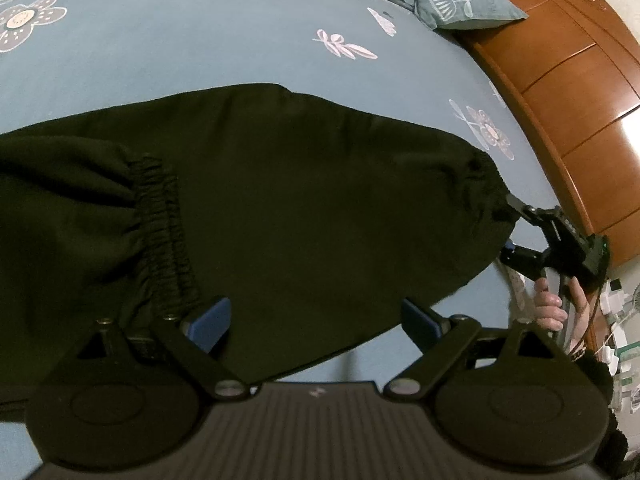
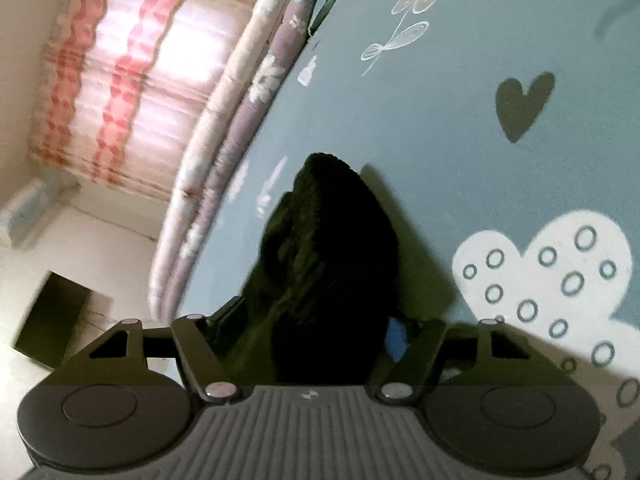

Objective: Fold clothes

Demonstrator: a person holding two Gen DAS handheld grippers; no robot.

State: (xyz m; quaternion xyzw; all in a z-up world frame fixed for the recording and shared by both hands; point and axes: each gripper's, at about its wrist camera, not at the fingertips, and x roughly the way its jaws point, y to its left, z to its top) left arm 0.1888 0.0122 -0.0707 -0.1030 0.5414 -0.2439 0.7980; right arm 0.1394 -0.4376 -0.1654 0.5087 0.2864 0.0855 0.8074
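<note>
The black garment (image 1: 280, 184) is lying on the bed (image 1: 200, 40). The right tongs (image 1: 516, 216) are pinching its elastic end, probably to fold it over, while the left tongs (image 1: 316, 322) are hovering agape.

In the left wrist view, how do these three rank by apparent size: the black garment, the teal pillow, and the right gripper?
Largest to smallest, as they look:
1. black garment, by far the largest.
2. teal pillow.
3. right gripper.
The last two look close in size, and the pillow lies farther off, so their order is unsure.
</note>
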